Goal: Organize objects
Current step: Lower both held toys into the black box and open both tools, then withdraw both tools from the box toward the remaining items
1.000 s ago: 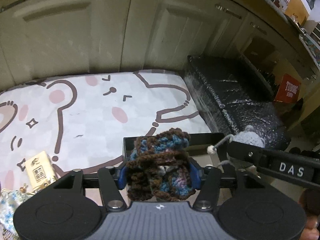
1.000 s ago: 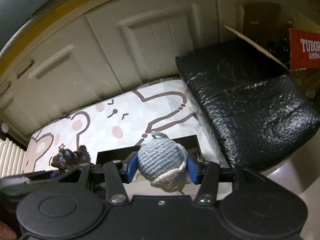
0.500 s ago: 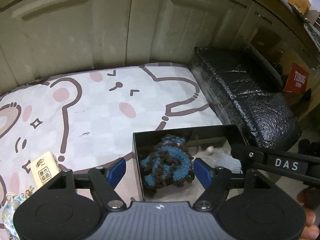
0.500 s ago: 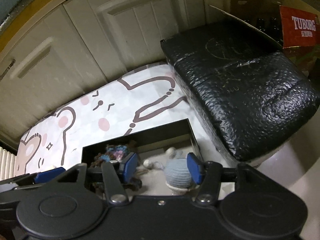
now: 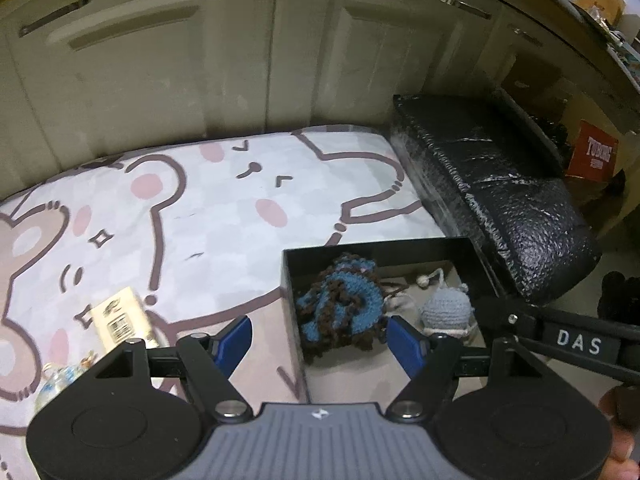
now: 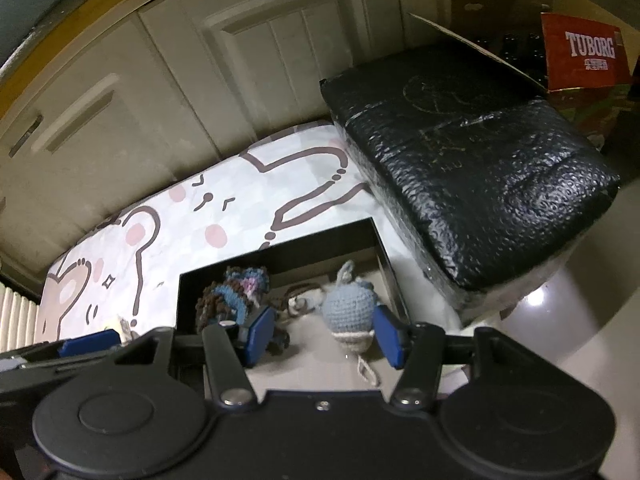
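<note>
In the left wrist view, the left claw [image 5: 318, 338] stands wide open at the bottom of the frame, its blue pads clear of everything and nothing held. Just above it, right of centre, sits an open black box [image 5: 290, 276] on a mat [image 5: 200, 208] printed with cartoon bears. Inside the box, the brown-and-blue crochet piece [image 5: 340, 304] lies at the left end, and the grey crochet ball [image 5: 446, 310] lies to its right, with a cord and small bead running toward the box's far wall. The two knits are near each other but apart. A small yellowish carton [image 5: 122, 318] lies on the mat at lower left, partly behind the claw's left finger. A black padded block [image 5: 500, 196] fills the right side, just beside the box.

In the right wrist view, the right claw [image 6: 322, 334] is also open and holds nothing. The ball [image 6: 350, 312] shows between its pads, lying on the box floor with gaps on both sides; its looped cord trails toward the bottom of the frame. The crochet piece [image 6: 234, 296] lies left of centre in the box [image 6: 188, 292], partly behind the claw's left pad. A red Tuborg carton [image 6: 584, 54] stands at upper right, behind the block [image 6: 480, 160].
</note>
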Demonstrator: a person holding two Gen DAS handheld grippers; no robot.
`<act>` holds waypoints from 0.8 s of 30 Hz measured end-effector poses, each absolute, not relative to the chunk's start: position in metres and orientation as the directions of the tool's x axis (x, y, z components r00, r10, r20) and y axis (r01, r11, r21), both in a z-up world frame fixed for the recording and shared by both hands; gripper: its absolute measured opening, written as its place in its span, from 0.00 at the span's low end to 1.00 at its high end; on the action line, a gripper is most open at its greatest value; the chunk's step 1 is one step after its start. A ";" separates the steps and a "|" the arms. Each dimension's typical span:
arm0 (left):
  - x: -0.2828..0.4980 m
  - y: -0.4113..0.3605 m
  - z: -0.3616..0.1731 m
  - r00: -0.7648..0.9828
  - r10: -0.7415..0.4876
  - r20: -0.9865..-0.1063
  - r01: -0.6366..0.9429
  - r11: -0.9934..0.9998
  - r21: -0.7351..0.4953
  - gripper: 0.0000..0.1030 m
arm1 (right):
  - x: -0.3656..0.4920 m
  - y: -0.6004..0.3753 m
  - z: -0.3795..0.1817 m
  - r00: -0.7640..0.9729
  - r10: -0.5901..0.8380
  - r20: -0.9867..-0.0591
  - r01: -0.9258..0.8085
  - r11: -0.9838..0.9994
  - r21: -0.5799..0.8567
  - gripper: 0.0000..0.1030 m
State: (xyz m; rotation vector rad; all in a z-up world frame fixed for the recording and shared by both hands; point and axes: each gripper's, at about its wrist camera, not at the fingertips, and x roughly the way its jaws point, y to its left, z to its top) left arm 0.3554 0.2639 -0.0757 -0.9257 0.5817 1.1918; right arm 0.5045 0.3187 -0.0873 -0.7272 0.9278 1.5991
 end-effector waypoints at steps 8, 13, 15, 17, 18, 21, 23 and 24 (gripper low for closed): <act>0.336 0.246 -0.071 0.246 0.532 -0.810 -0.961 0.024 -0.276 0.73 | 0.508 0.299 -0.080 -0.200 0.514 -0.834 -0.980 -0.090 0.179 0.55; 0.325 0.234 -0.067 0.218 0.548 -0.808 -0.963 -0.013 -0.268 0.83 | 0.506 0.288 -0.080 -0.195 0.515 -0.835 -0.981 -0.086 0.175 0.55; 0.322 0.230 -0.067 0.200 0.551 -0.810 -0.968 -0.019 -0.252 0.84 | 0.505 0.283 -0.079 -0.190 0.518 -0.834 -0.982 -0.092 0.166 0.55; 0.319 0.225 -0.065 0.185 0.559 -0.808 -0.970 -0.029 -0.242 0.87 | 0.505 0.279 -0.078 -0.185 0.520 -0.834 -0.983 -0.094 0.160 0.55; 0.317 0.223 -0.064 0.180 0.563 -0.807 -0.970 -0.033 -0.239 0.89 | 0.505 0.276 -0.077 -0.183 0.522 -0.833 -0.983 -0.095 0.156 0.55; 0.311 0.215 -0.063 0.164 0.572 -0.804 -0.971 -0.050 -0.233 0.93 | 0.505 0.268 -0.076 -0.175 0.528 -0.831 -0.985 -0.099 0.144 0.57; 0.305 0.209 -0.065 0.152 0.570 -0.808 -0.971 -0.067 -0.230 0.95 | 0.505 0.263 -0.074 -0.164 0.537 -0.827 -0.986 -0.107 0.126 0.61; 0.303 0.207 -0.066 0.145 0.567 -0.811 -0.971 -0.076 -0.227 0.95 | 0.505 0.260 -0.073 -0.160 0.543 -0.824 -0.987 -0.111 0.119 0.62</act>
